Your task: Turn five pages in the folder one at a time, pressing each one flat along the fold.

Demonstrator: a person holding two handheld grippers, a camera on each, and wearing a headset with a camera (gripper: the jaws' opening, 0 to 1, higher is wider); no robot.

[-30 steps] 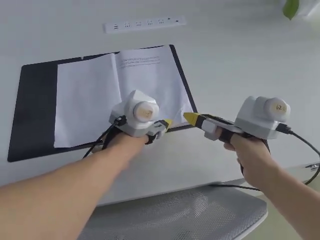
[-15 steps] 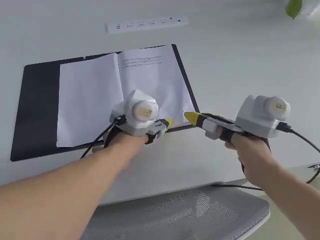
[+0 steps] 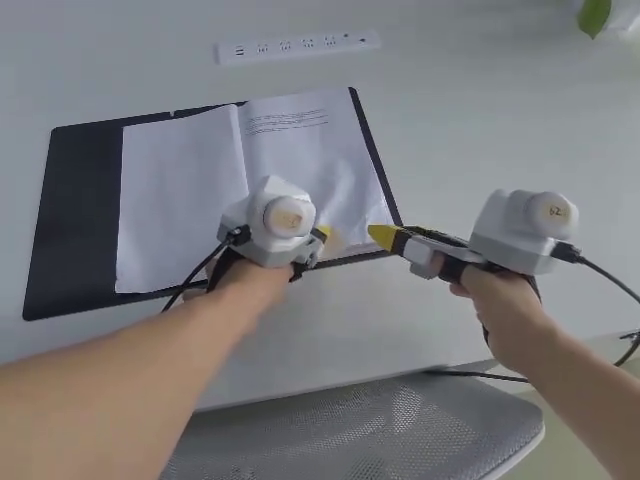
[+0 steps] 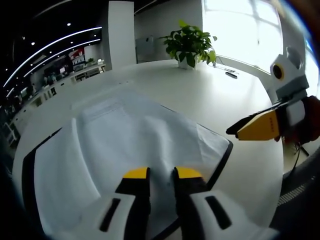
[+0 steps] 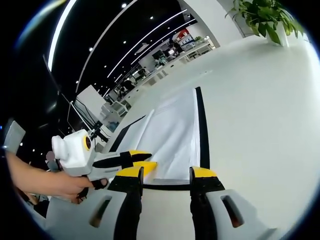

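At the near right corner of the folder point(image 3: 75, 220): left gripper point(image 4: 161, 172), fingers narrowly parted over the page point(image 3: 300, 160); right gripper point(image 5: 166, 172) beside, fingers apart; best pinch one sheet only.

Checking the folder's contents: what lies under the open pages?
The black folder shows around the white pages; whatever lies beneath them is covered.

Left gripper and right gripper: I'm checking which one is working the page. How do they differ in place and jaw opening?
The left gripper is over the right-hand white page of the open black folder, near its lower edge; the right gripper is off the folder, over the bare white table. The left gripper's jaws stand a narrow gap apart; the right gripper's stand wider. Both have yellow jaw tips and are open.
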